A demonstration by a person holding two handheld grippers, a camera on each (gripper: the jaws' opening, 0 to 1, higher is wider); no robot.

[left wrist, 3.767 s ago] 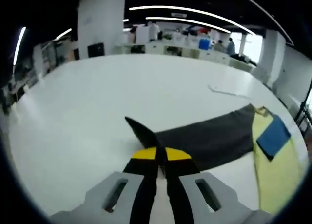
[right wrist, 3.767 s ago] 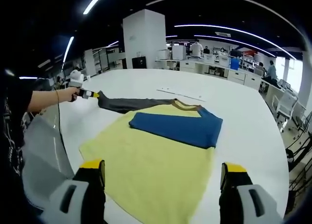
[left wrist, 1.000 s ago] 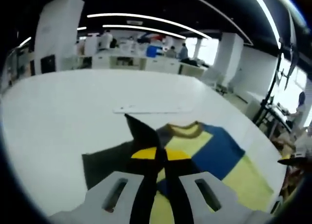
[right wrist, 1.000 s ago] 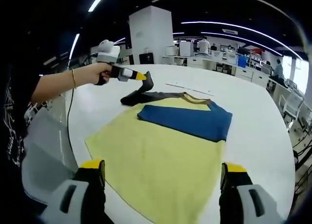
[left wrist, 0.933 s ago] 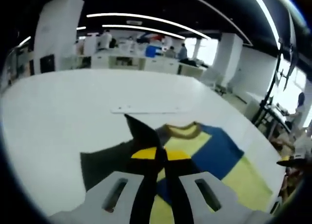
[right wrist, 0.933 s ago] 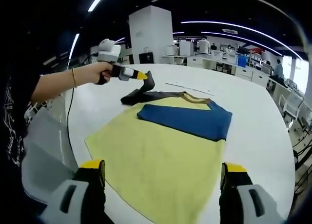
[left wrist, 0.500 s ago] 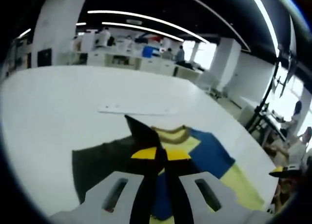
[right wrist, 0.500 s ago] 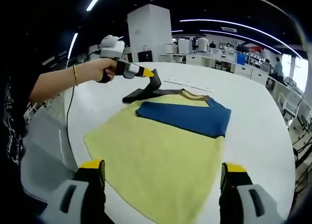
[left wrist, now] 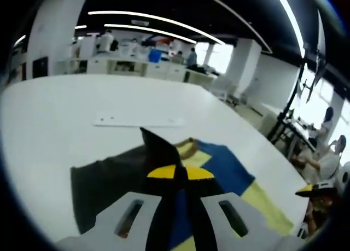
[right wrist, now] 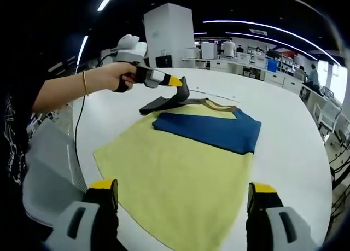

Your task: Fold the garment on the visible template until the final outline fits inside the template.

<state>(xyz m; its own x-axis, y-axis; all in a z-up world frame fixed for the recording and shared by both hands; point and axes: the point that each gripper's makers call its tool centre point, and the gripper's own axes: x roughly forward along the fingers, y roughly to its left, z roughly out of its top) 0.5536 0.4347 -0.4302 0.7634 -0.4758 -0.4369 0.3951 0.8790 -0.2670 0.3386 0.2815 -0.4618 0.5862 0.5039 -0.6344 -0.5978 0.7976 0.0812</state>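
Note:
A blue garment [right wrist: 210, 129] with a tan collar [right wrist: 220, 105] lies folded on the far part of a yellow template [right wrist: 169, 174]. Its dark grey sleeve [right wrist: 163, 102] rises off the table to my left gripper [right wrist: 177, 82], which is shut on the sleeve's tip above the garment's left end. In the left gripper view the shut left gripper [left wrist: 179, 172] pinches the sleeve tip [left wrist: 157, 146], with the rest of the sleeve [left wrist: 104, 180], the blue garment [left wrist: 224, 166] and the template [left wrist: 268, 204] below. My right gripper [right wrist: 183, 196] is open over the template's near edge, holding nothing.
Everything lies on a big white round table [right wrist: 284, 125]. A thin white strip [right wrist: 205, 93] lies beyond the garment, the same white strip [left wrist: 139, 121] showing ahead of the left gripper. A grey chair [right wrist: 44, 180] stands at the table's near left edge. Desks and people stand far behind.
The left gripper has lifted the grey sleeve and carried it to the right, toward the blue body. The right gripper has stayed open in place.

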